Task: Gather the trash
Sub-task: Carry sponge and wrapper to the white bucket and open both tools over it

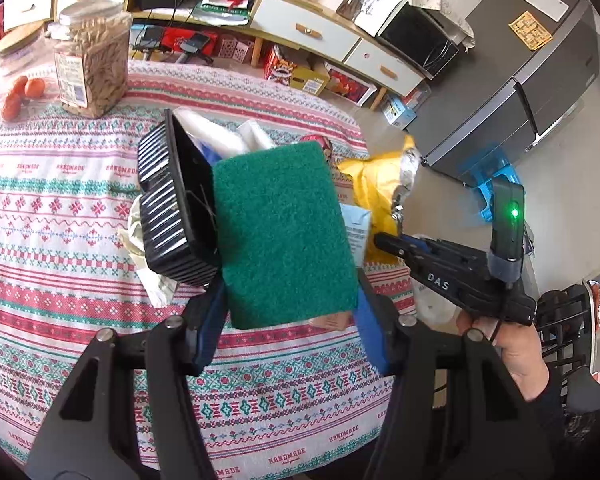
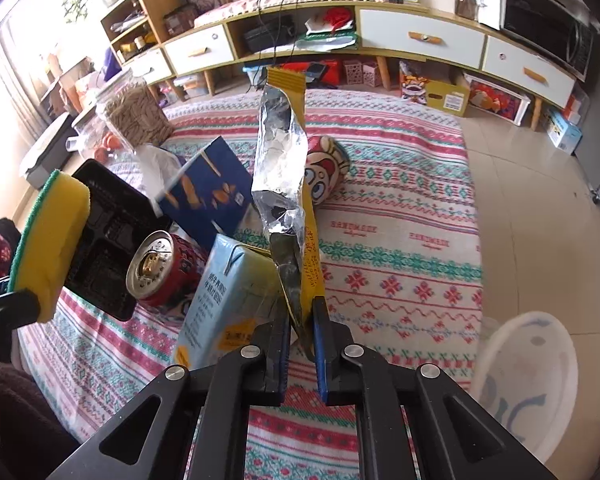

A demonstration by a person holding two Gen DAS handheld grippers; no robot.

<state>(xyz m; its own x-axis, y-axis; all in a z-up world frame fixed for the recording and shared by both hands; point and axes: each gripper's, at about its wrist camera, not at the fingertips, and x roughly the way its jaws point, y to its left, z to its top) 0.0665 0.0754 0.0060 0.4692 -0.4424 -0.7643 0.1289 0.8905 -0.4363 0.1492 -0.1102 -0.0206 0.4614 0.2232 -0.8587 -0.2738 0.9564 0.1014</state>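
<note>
**Wrapper pinched, sponge clamped: carry both off gently**

Patterned woven cloth over the desk (image 2: 400,216), well below both grippers. Ahead of the left gripper (image 1: 290,312): a ribbed black plastic tray (image 1: 172,216), rigid. Clenched between its blue pads: a scouring sponge (image 1: 284,228), coarse green face, soft yellow foam. Right gripper (image 2: 302,344) closed on a yellow foil-lined wrapper (image 2: 288,184), thin, crinkled, upright. Best lifted slowly, kept clear of the pale carton (image 2: 220,296) and red can (image 2: 160,268) just left.

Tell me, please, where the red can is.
In the right wrist view the red can lies left of centre, between the black tray and the pale blue carton.
</note>
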